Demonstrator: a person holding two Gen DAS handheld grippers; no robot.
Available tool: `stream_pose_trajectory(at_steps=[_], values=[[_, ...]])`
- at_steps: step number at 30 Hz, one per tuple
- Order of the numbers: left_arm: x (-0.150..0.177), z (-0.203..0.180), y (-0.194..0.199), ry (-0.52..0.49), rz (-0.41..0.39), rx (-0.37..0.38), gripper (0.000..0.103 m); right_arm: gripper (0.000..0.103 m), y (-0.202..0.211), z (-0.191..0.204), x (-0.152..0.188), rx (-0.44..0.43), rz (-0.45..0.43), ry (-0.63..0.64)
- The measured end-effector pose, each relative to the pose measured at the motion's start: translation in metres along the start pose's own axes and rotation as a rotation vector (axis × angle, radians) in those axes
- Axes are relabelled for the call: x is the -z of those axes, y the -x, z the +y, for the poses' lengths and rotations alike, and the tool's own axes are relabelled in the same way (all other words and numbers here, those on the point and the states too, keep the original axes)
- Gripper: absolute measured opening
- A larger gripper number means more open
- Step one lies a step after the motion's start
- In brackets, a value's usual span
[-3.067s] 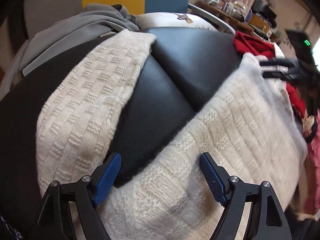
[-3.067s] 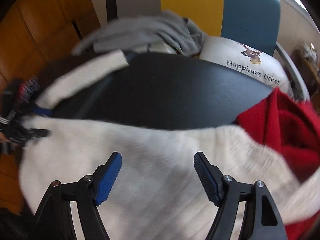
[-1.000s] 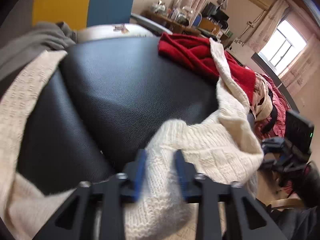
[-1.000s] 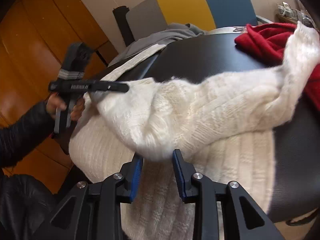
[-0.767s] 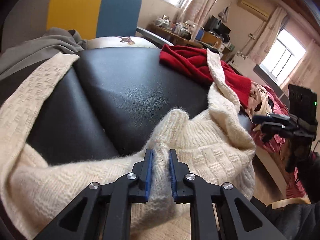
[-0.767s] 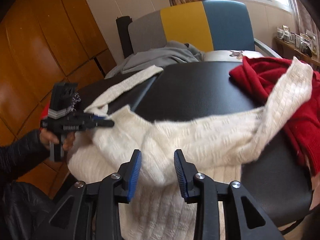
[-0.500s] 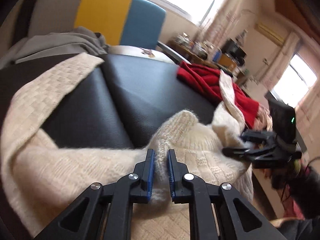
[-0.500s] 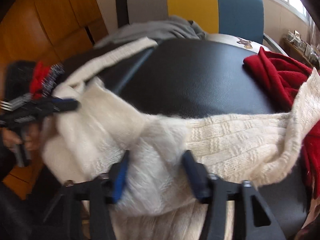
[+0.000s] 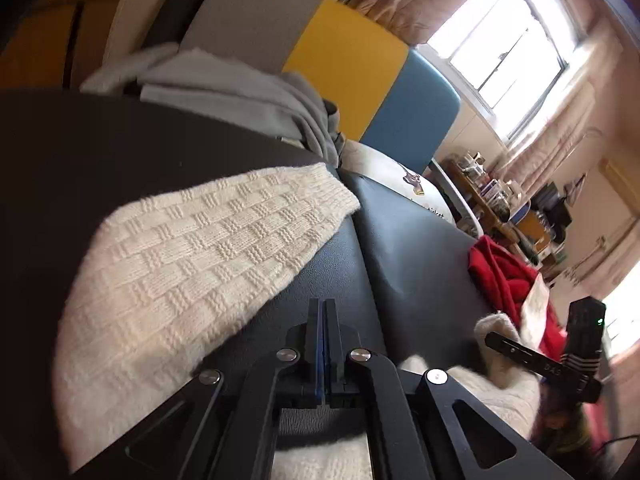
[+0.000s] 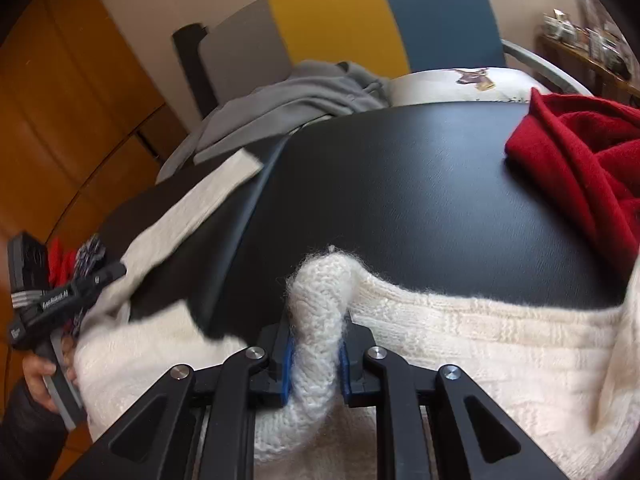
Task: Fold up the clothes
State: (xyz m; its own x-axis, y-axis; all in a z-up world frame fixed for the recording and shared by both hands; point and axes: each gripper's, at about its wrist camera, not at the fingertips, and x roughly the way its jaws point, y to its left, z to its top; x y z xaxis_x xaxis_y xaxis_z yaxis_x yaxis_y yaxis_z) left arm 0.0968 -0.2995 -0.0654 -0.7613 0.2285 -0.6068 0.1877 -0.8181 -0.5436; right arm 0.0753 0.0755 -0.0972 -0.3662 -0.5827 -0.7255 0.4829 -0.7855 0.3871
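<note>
The left gripper (image 9: 323,312), which half a second ago pinched a ridge of the cream sweater (image 10: 460,344), now shows its 2 fingers pressed flat together with no knit between them — the hold looks lost. The right gripper (image 10: 316,356) is clamped on a bunched fold at lower centre, the sweater sprawled over the black table (image 10: 400,184) — so 1 corner likely needs regrasping.
</note>
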Motion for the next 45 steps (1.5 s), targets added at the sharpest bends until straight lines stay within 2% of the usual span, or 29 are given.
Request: stream_pose_trajectory(at_steps=[1, 3, 4, 5, 7, 10, 12, 13, 14, 16, 19, 22, 26, 30, 33, 34, 36, 37, 40, 42, 44, 45], values=[[-0.001, -0.001, -0.001, -0.028, 0.018, 0.032, 0.0, 0.016, 0.004, 0.001, -0.001, -0.008, -0.013, 0.006], [0.001, -0.007, -0.012, -0.088, 0.095, 0.08, 0.009, 0.016, 0.008, 0.002, -0.003, 0.012, -0.027, 0.058], [0.003, -0.008, -0.02, -0.083, 0.157, 0.123, 0.028, 0.016, 0.008, 0.002, -0.003, 0.017, -0.03, 0.075], [0.004, -0.008, -0.03, -0.051, 0.223, 0.168, 0.058, 0.016, 0.005, 0.0, -0.002, 0.014, -0.027, 0.073], [0.006, -0.008, -0.048, 0.021, 0.344, 0.257, 0.078, 0.016, -0.001, -0.002, -0.001, 0.008, -0.019, 0.069], [0.01, -0.014, -0.057, 0.013, 0.402, 0.249, 0.077, 0.02, -0.009, -0.006, 0.002, -0.001, -0.008, 0.062], [0.013, -0.019, -0.062, 0.0, 0.434, 0.233, 0.068, 0.02, -0.015, -0.009, 0.004, -0.007, -0.001, 0.058], [0.014, -0.022, -0.065, -0.006, 0.45, 0.225, 0.047, 0.021, -0.018, -0.01, 0.005, -0.01, 0.003, 0.056], [0.014, -0.022, -0.068, -0.007, 0.462, 0.19, 0.012, 0.021, -0.021, -0.011, 0.006, -0.013, 0.007, 0.054], [0.01, -0.016, -0.073, 0.031, 0.443, 0.152, 0.012, 0.021, -0.027, -0.014, 0.008, -0.02, 0.014, 0.05], [-0.006, -0.006, -0.072, 0.03, 0.328, 0.077, 0.012, 0.021, -0.039, -0.012, -0.001, -0.008, 0.012, 0.043], [-0.029, 0.013, -0.078, 0.055, 0.255, 0.021, 0.012, 0.024, -0.058, -0.005, -0.016, 0.002, -0.001, 0.045], [-0.06, 0.037, -0.088, 0.04, 0.181, -0.048, 0.012, 0.024, -0.089, 0.006, -0.045, 0.009, -0.016, 0.052], [-0.093, 0.065, -0.093, 0.008, 0.046, -0.187, 0.016, 0.025, -0.115, 0.015, -0.071, 0.036, -0.039, 0.046], [-0.113, 0.093, -0.087, 0.095, -0.079, -0.311, 0.011, 0.027, -0.13, 0.015, -0.089, 0.074, -0.065, 0.021], [-0.118, 0.104, -0.085, 0.142, -0.103, -0.31, 0.01, 0.03, -0.133, 0.012, -0.094, 0.073, -0.074, -0.002], [-0.125, 0.121, -0.083, 0.215, -0.111, -0.319, 0.01, 0.033, -0.139, -0.001, -0.104, 0.018, -0.088, -0.073], [-0.128, 0.122, -0.084, 0.22, -0.112, -0.323, 0.01, 0.035, -0.14, -0.007, -0.109, -0.009, -0.088, -0.097], [-0.125, 0.106, -0.069, 0.164, -0.13, -0.274, 0.01, 0.035, -0.132, -0.016, -0.125, -0.035, -0.091, -0.119], [-0.118, 0.088, -0.052, 0.126, -0.144, -0.209, 0.011, 0.035, -0.105, -0.016, -0.127, -0.048, -0.156, -0.097], [-0.099, 0.066, -0.039, 0.086, -0.126, -0.148, 0.026, 0.035, -0.072, -0.018, -0.121, -0.062, -0.212, -0.082], [-0.083, 0.055, -0.031, 0.066, -0.113, -0.128, 0.029, 0.035, -0.056, -0.019, -0.112, -0.075, -0.217, -0.065]])
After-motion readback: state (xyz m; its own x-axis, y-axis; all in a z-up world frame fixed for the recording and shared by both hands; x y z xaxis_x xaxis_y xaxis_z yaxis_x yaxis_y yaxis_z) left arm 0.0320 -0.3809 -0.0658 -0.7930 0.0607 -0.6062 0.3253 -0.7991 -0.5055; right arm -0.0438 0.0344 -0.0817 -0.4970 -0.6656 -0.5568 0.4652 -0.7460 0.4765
